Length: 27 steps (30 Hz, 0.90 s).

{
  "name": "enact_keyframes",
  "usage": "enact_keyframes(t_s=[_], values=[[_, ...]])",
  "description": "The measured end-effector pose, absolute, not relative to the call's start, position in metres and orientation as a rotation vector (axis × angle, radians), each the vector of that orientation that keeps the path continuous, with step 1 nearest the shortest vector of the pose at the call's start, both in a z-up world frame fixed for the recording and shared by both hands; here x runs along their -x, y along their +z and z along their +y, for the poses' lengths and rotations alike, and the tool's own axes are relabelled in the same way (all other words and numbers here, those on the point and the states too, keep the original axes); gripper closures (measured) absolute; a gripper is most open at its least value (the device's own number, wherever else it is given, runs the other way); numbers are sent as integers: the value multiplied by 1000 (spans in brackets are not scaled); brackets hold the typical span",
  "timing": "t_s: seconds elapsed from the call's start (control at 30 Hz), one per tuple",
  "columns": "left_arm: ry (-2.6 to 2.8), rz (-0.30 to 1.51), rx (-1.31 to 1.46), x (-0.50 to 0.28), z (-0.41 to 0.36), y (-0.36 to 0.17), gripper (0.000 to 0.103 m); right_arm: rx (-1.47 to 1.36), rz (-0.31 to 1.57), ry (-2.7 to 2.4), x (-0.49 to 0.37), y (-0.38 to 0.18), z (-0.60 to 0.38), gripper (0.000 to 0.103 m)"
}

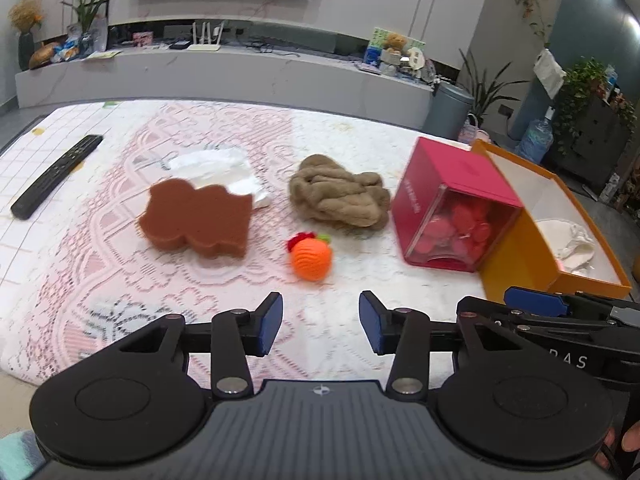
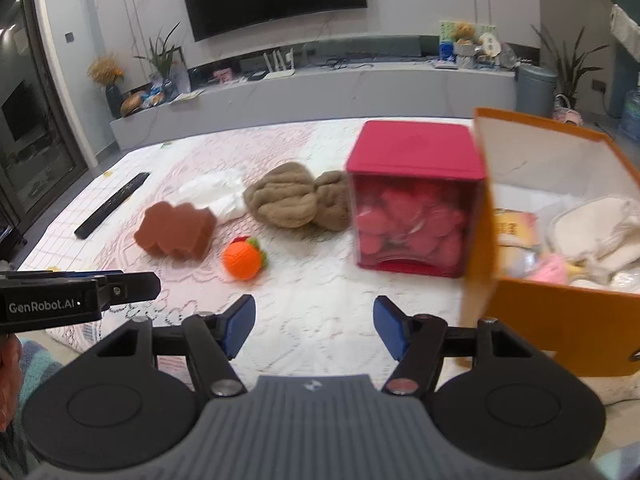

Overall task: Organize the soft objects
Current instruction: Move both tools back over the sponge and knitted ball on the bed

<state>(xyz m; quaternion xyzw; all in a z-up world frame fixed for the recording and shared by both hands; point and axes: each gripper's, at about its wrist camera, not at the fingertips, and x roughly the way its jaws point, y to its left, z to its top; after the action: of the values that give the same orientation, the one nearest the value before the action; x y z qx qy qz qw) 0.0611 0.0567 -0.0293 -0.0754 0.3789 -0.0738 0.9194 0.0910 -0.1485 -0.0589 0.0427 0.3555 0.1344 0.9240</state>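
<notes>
The left gripper [image 1: 321,322] and the right gripper [image 2: 314,328] hang with jaws apart and empty. The orange ball [image 1: 311,258] lies mid-table, the orange box [image 2: 560,312] at the right edge.

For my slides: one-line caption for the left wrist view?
Open left gripper faces orange knitted ball, brown foam sponge, tan wool bundle, empty-jawed.

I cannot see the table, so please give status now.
Left gripper and right gripper open, empty. Orange knit ball, brown sponge, tan wool loose on cloth. Orange box open; path clear.
</notes>
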Motion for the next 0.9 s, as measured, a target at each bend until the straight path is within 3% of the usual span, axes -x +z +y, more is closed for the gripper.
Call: enact_keyframes(t_s=[0.17, 0.27, 0.7, 0.9], values=[[-159, 768, 167, -71, 68, -32, 51, -59, 749, 303, -102, -69, -128, 39], [-149, 770, 144, -81, 70, -33, 51, -36, 760, 325, -113, -74, -117, 44], [-73, 787, 132, -132, 95, -45, 48, 79, 754, 420, -171, -89, -64, 46], [-64, 770, 125, -142, 104, -54, 32, 134, 757, 454, -193, -102, -45, 46]])
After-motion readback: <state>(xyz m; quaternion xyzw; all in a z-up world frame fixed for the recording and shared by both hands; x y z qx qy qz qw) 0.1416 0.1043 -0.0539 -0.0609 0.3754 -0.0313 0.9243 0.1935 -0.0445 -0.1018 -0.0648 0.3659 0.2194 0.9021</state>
